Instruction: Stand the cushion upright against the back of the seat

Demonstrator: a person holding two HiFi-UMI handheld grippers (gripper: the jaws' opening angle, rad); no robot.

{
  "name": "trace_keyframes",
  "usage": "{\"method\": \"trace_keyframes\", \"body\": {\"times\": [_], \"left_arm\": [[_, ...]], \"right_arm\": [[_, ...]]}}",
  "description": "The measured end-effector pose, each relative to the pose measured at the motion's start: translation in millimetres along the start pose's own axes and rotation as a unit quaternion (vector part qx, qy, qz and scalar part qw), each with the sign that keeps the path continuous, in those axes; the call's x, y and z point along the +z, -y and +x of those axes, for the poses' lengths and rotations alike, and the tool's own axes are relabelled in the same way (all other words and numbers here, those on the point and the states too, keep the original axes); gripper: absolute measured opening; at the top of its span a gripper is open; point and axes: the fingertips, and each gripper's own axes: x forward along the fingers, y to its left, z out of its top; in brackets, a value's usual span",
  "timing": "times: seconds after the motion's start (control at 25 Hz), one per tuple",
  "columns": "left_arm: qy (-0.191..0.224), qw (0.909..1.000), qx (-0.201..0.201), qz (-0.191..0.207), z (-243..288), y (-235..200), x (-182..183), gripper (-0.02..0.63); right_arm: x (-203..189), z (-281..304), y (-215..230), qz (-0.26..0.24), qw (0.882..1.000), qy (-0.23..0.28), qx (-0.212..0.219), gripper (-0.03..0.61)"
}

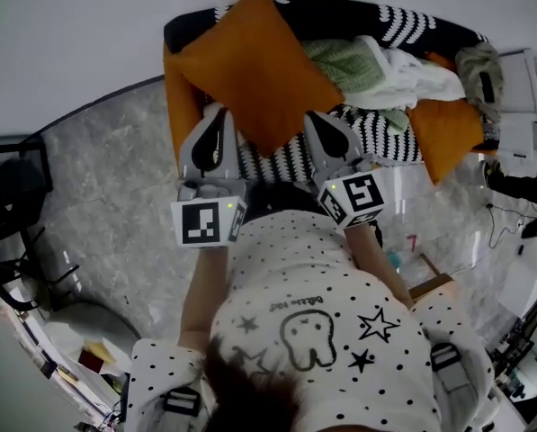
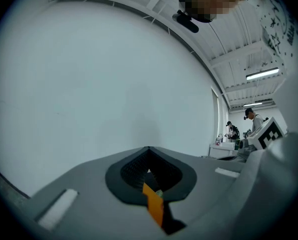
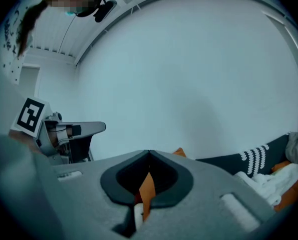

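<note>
Two-handed, holds cushion [image 1: 250, 66] corner-up at upper centre of frame, above seat [image 1: 290, 158]; left gripper [image 1: 216, 120] and right gripper [image 1: 326, 126] each clenched on its orange lower edge. Probably mid-placement. Next calls for squaring it up and leaning it on back [image 1: 340, 12], top of frame, before letting go.

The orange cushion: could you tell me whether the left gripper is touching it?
Touching. In the left gripper view, the left gripper has its jaws closed on a strip of the orange cushion.
</note>
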Motion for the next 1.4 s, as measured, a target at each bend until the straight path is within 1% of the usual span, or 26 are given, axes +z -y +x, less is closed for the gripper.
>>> {"method": "trace_keyframes", "body": {"times": [0.2, 0.44, 0.76, 0.92, 1.04, 1.2, 1.4], "left_arm": [[-0.012, 0.9998, -0.013, -0.006, -18.1, 14.5, -9.2, 0.000], [-0.018, 0.9995, -0.026, 0.000, -26.8, 25.2, -14.2, 0.000], [-0.026, 0.9985, -0.047, -0.005, -28.3, 38.7, -23.4, 0.000], [-0.044, 0.9969, -0.065, 0.006, -33.7, 44.7, -33.1, 0.000], [-0.047, 0.9964, -0.069, 0.012, -36.4, 46.8, -37.7, 0.000], [-0.048, 0.9970, -0.061, -0.004, -30.3, 43.8, -39.1, 0.000], [-0.068, 0.9953, -0.067, -0.017, -26.2, 47.7, -47.8, 0.002]], "right_arm": [[-8.3, -1.1, -20.5, -0.005, 1.000, -0.015, 0.023, -0.006], [-11.6, -0.8, -34.3, -0.007, 0.999, -0.023, 0.043, -0.006], [-14.4, -0.1, -38.7, -0.012, 0.998, -0.029, 0.059, -0.006], [-10.7, -2.1, -43.0, -0.027, 0.997, -0.023, 0.064, -0.006], [-7.9, -6.0, -43.6, -0.032, 0.997, -0.021, 0.065, -0.006], [-14.1, -4.4, -42.8, -0.036, 0.997, -0.023, 0.066, -0.006], [-15.6, -5.5, -41.8, -0.029, 0.997, -0.030, 0.068, -0.005]]}}
